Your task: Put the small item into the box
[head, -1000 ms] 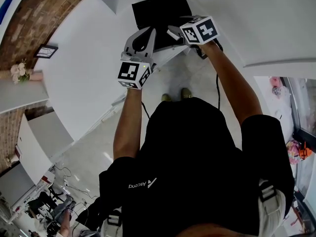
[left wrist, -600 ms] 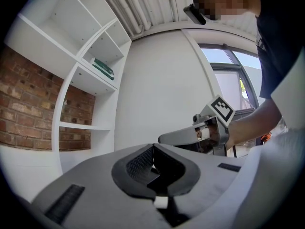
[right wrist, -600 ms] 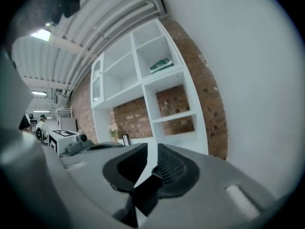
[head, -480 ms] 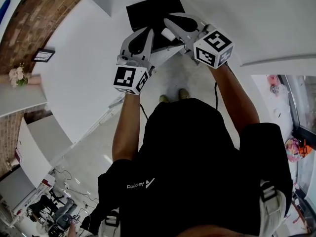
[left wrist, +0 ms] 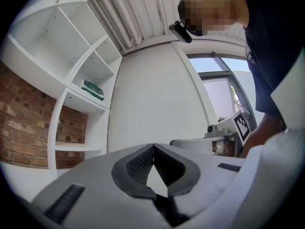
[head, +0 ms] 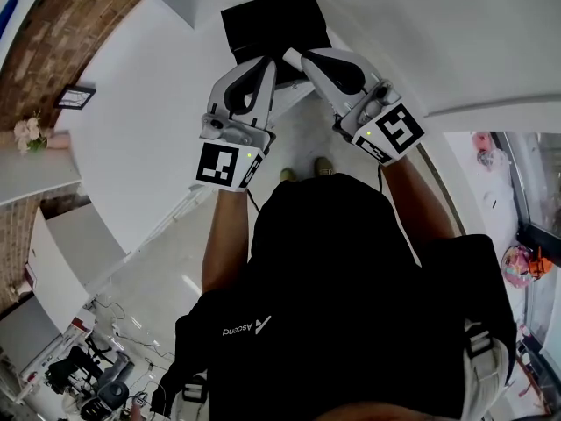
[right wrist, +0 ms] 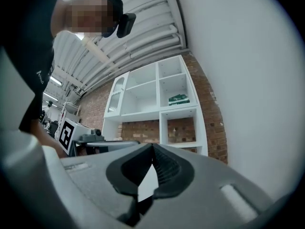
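Head view: left tool [head: 265, 61], right tool [head: 290, 56], both closed, empty, near box [head: 267, 20]; white table [head: 140, 130], brick wall [head: 74, 29].

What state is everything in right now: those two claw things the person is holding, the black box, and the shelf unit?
Left gripper: shut, nothing between its jaws.
Right gripper: shut, nothing between its jaws.
Black box: lying flat on the white table, just ahead of both grippers' tips; cannot tell whether it is open.
Shelf unit: open-fronted, with a green item in one compartment.
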The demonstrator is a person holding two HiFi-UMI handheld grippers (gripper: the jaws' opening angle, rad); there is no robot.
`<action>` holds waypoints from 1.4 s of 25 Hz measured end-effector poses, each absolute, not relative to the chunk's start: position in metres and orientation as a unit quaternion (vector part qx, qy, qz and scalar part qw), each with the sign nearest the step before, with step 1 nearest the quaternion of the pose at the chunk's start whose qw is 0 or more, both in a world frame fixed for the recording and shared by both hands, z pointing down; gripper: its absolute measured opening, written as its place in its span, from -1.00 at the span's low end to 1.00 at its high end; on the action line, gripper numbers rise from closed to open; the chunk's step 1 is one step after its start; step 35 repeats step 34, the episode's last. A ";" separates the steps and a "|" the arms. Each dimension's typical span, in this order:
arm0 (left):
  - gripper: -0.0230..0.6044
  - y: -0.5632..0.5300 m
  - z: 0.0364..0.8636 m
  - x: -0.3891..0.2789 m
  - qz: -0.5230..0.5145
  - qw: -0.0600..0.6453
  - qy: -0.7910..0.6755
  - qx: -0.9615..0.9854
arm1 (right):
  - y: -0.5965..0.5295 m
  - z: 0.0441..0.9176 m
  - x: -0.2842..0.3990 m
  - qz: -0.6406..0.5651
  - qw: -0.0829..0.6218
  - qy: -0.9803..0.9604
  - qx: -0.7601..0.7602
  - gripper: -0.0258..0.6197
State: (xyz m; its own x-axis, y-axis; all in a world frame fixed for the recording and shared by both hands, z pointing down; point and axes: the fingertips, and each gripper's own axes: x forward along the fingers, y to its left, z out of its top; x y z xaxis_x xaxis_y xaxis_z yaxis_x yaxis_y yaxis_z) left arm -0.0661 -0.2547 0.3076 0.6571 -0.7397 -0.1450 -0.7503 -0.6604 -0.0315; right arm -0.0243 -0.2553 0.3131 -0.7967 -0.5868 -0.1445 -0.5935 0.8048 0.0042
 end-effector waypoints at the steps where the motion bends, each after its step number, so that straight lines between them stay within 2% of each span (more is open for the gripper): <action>1: -0.93 -0.252 0.306 -0.065 0.061 0.046 0.409 -0.909 | -0.253 0.313 -0.024 0.024 0.070 0.947 -0.313 -0.92; 35: -0.93 -0.237 0.303 -0.061 0.072 0.059 0.392 -0.915 | -0.233 0.308 -0.028 0.042 0.074 0.944 -0.318 -0.92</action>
